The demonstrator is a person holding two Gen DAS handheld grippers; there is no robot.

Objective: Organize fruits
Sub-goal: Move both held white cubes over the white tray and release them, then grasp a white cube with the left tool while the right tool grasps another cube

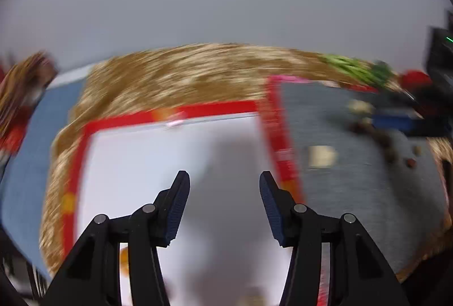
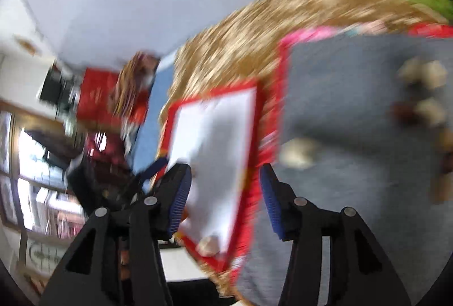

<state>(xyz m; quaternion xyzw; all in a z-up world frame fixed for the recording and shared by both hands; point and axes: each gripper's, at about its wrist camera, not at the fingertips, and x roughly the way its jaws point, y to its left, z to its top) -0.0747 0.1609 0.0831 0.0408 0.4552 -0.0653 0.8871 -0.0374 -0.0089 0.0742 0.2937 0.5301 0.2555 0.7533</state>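
Both views are smeared by motion. My left gripper (image 1: 224, 174) is open and holds nothing; it hangs over a white tray with a red rim (image 1: 198, 109). To its right lies a grey tray (image 1: 354, 192) with small pale pieces (image 1: 321, 156) and brown pieces (image 1: 410, 163), too blurred to name. My right gripper (image 2: 224, 167) is open and holds nothing. It hangs over the red edge where the white tray (image 2: 215, 130) meets the grey tray (image 2: 354, 107). A pale piece (image 2: 208, 245) lies at the white tray's near end, and others (image 2: 297, 154) lie on the grey tray.
Both trays rest on a straw-coloured woven mat (image 1: 175, 74) over a blue surface (image 1: 25, 164). Something green (image 1: 354, 66) and something red (image 1: 414, 78) lie at the mat's far right. A red box (image 2: 99, 91) and dark clutter (image 2: 56, 88) stand beyond the mat's left side.
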